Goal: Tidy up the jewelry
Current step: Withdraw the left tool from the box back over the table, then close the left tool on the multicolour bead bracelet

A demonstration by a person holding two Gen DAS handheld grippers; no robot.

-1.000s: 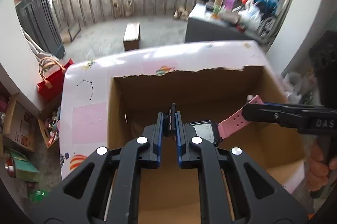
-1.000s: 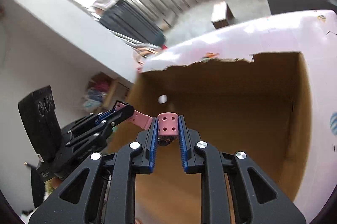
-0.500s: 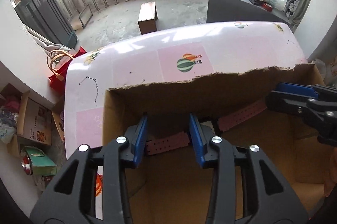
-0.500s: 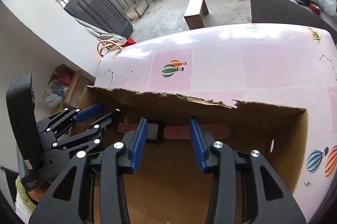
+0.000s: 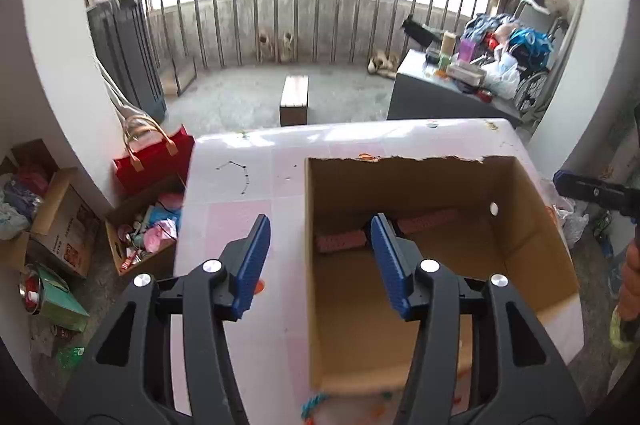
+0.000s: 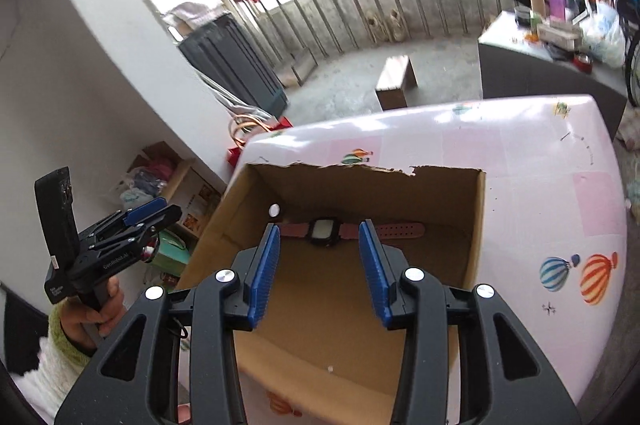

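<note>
Pink watch [image 6: 326, 229] inside cardboard box [image 6: 476, 225]

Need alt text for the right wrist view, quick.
Pink watch lies flat on the floor of an open cardboard box, along its far wall. The right gripper hovers above, jaws open, holding nothing; the box sits on a pink table.

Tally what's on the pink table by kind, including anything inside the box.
Cardboard box: 1
Pink-strapped watch lying flat in the box: 1
Teal beaded piece at the table's near edge, partly hidden: 1
Total: 3
</note>
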